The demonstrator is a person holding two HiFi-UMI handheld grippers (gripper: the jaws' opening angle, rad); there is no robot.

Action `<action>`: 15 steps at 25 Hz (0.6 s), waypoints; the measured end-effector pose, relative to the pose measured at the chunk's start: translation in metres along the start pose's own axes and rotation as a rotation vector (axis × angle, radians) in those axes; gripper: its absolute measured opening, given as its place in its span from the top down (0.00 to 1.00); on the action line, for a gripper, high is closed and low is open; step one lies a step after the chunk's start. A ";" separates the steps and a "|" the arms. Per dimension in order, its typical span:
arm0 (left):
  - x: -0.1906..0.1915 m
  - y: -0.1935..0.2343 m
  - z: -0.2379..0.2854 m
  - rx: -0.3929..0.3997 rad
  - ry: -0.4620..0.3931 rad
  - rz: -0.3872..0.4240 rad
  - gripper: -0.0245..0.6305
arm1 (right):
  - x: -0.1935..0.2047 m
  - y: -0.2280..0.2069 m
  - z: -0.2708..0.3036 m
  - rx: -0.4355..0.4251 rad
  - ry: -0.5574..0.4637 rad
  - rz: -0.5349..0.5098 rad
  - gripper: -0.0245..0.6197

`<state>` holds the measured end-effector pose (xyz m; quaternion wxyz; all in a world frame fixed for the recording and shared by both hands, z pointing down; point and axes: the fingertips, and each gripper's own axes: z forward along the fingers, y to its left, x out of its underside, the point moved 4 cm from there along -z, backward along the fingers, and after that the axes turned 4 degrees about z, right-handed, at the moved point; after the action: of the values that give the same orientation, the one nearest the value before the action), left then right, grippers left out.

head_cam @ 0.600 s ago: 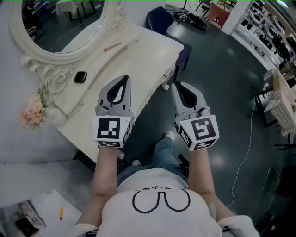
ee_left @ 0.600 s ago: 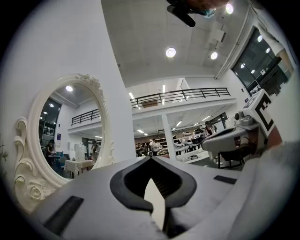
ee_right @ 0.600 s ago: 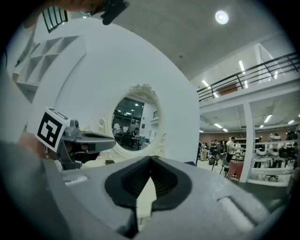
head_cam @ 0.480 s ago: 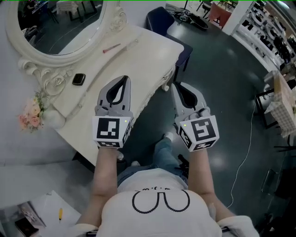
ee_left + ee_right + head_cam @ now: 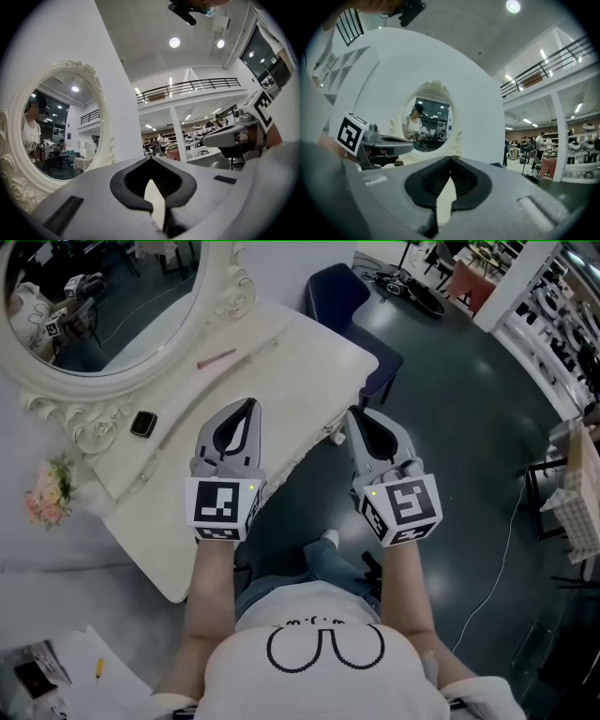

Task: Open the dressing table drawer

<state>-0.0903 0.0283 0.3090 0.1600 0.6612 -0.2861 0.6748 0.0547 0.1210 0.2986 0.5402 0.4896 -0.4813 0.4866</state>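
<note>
The white dressing table [image 5: 309, 352] runs from the upper right to the lower left of the head view, with an oval mirror [image 5: 94, 296] behind it. Its carved front edge [image 5: 302, 448] faces me; the drawer front below it is hidden from above. My left gripper [image 5: 248, 405] is level above the table top near that edge, shut and empty. My right gripper [image 5: 353, 414] hangs beside it over the dark floor, just off the front edge, also shut on nothing. In the left gripper view the jaws [image 5: 151, 159] meet; in the right gripper view [image 5: 451, 159] too.
On the table top lie a small black object [image 5: 142, 423] and a pink pen [image 5: 216, 357]. Pink flowers [image 5: 49, 498] stand at the left end. A blue chair [image 5: 352, 292] stands beyond the far corner. Papers [image 5: 56, 671] lie at the lower left.
The head view has swung a little: mirror, black object and flowers have slid down and left in the picture. Both grippers stay side by side, shut, at about the same place.
</note>
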 end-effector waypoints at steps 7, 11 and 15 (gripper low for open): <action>0.004 -0.014 0.064 -0.135 0.035 -0.016 0.96 | 0.007 -0.076 0.042 -0.126 0.039 -0.027 0.97; 0.012 -0.019 0.083 -0.180 0.076 -0.016 0.96 | 0.018 -0.099 0.062 -0.171 0.060 -0.022 0.97; 0.023 -0.012 0.097 -0.223 0.109 -0.026 0.96 | 0.035 -0.110 0.087 -0.186 0.097 -0.008 0.96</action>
<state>-0.0073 -0.0242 0.3295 0.2566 0.6053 -0.3417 0.6716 0.1633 0.0314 0.3316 0.6080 0.4153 -0.4956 0.4608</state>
